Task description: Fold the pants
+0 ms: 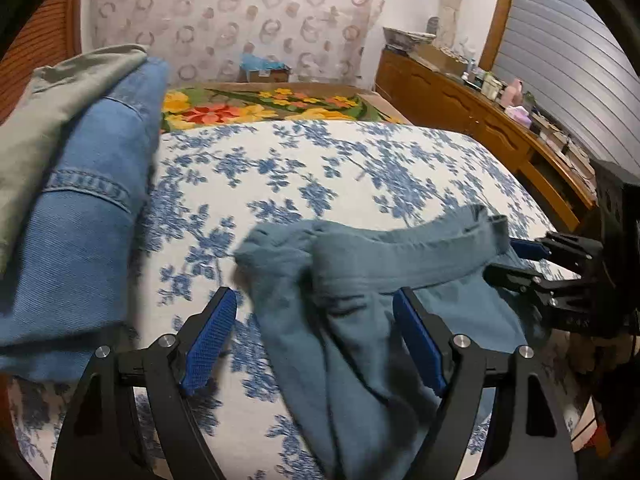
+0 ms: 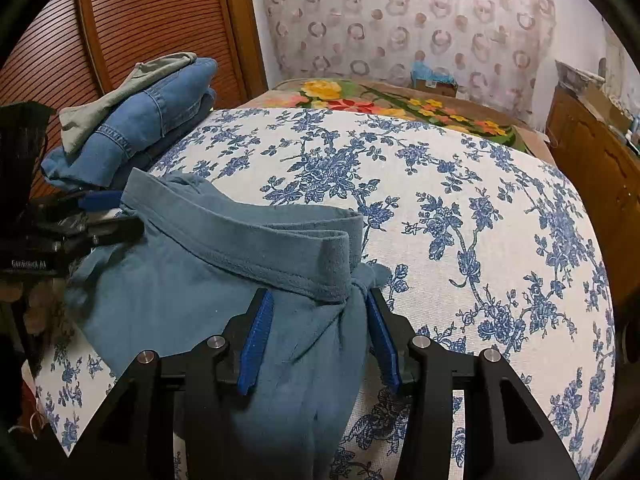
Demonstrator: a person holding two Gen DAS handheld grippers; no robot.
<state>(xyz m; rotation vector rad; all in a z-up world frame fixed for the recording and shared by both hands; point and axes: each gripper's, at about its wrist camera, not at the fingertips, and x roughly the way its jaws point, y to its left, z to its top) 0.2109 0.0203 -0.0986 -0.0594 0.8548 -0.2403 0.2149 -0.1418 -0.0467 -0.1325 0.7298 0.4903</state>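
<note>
My right gripper (image 2: pixel 320 340) half-open, straddling waistband end of teal pants (image 2: pixel 192 280), lower centre; pads not pressing. My left gripper (image 1: pixel 316 344) wide, empty, at opposite end. Waistband runs between both.

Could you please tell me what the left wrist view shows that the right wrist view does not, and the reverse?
Only the left wrist view shows the grey slatted shutter and the toiletries crowding the wooden dresser. Only the right wrist view shows the waistband's knotted drawstring and the brown louvred door. Both show the teal pants, the stack of folded clothes, the blue floral bedspread and the circle-patterned curtain.
</note>
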